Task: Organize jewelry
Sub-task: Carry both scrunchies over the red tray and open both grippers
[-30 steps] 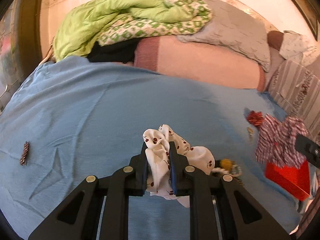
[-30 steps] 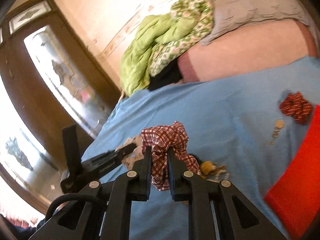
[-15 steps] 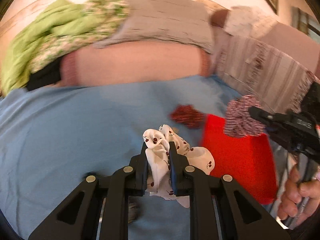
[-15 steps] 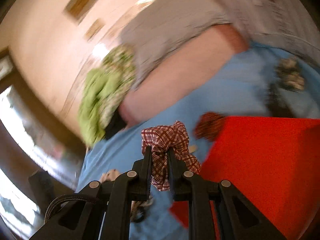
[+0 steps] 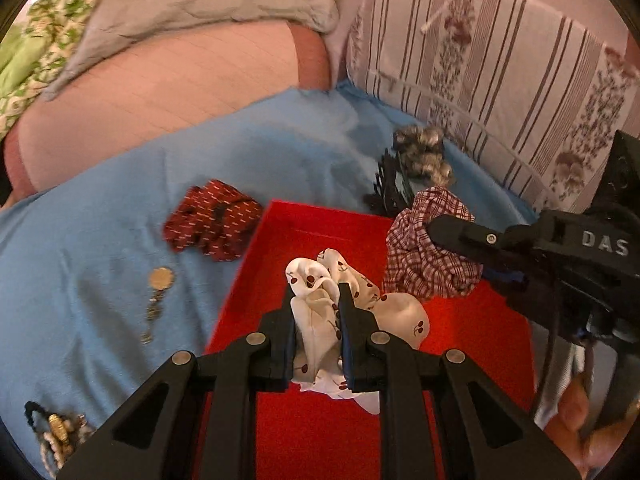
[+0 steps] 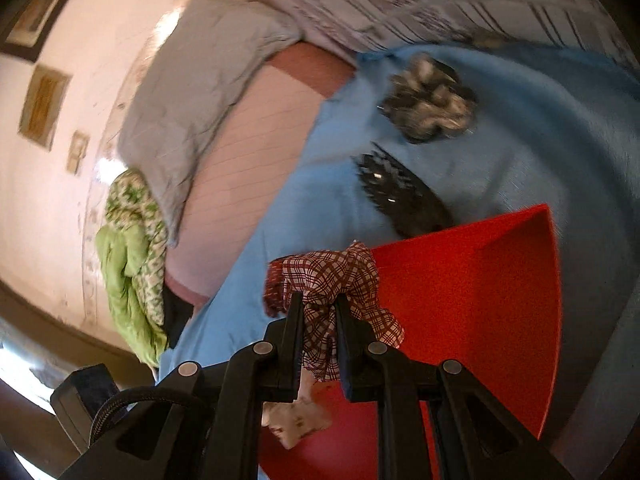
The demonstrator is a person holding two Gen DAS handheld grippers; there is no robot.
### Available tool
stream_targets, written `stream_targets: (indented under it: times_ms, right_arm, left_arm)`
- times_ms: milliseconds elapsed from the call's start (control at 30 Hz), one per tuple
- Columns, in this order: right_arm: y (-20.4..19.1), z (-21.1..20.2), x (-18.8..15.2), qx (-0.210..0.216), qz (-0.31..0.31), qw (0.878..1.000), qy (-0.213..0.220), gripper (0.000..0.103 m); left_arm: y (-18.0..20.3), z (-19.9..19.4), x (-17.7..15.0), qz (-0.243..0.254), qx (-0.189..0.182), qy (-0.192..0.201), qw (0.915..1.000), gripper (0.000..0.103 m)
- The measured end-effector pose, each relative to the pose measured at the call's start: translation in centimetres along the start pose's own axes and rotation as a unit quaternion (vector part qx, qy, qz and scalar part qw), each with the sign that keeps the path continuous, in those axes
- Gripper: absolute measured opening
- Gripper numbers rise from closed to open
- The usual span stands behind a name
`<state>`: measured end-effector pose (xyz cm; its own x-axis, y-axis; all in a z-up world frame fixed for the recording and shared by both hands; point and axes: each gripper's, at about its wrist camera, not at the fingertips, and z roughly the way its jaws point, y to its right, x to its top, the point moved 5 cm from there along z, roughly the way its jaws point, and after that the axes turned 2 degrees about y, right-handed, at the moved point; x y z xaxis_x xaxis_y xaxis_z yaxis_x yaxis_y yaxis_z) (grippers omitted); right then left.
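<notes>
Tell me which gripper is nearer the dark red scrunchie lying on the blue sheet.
Left. The left gripper, shut on the white cherry-print scrunchie, is over the red tray beside the dark red scrunchie. The right gripper, holding the plaid scrunchie, is across the tray, farther away.

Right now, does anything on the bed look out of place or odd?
Nothing looks damaged. The left tongs and right tongs each hold a scrunchie over the red tray. A dark red scrunchie, a gold pendant and a beaded bracelet lie loose on the blue sheet.
</notes>
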<state>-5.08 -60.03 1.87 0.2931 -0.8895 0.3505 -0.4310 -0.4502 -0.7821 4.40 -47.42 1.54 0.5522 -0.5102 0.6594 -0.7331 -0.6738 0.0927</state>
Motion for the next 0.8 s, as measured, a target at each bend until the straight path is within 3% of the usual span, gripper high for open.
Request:
stream_targets:
  times_ms: [167,300,333,367,567,667,800]
  right_arm:
    - [1.4,0.6,0.3,-0.037,0.014,0.999,-0.013,0.022]
    - [2.0,0.0,0.7,-0.088,0.009,0.996,-0.005,0.041]
    - [2.1,-0.3,0.9,-0.097,0.007,0.995,0.001,0.052]
    - [2.0,-0.5,1.0,-0.101,0.005,0.995,0.005,0.055]
    - [0.4,-2.9,1.6,-0.140,-0.037,0.987,0.064,0.055]
    - [-1.2,-4.0,1.8,-0.128,-0.055,0.986,0.095,0.055]
    - [-3.9,-3.6,1.0,-0.107,-0.087,0.985,0.101,0.055]
  left_arm:
    - [-0.3,1.8,-0.5,0.002,0.021,-0.016,0.9997,0.021]
    - [-0.7,2.2,-0.8,0.001,0.037,-0.018,0.9992,0.042]
    - [-0.8,1.9,-0.7,-0.001,0.038,-0.015,0.9992,0.045]
    - [-1.0,1.7,-0.7,-0.002,0.039,-0.012,0.9992,0.045]
    - [-1.2,-1.1,-0.1,0.008,0.051,0.014,0.9986,0.046]
    - [-1.9,-2.7,-0.2,0.007,0.056,0.026,0.9981,0.047]
    - [-3.7,-5.6,-0.7,0.009,0.079,0.046,0.9958,0.048]
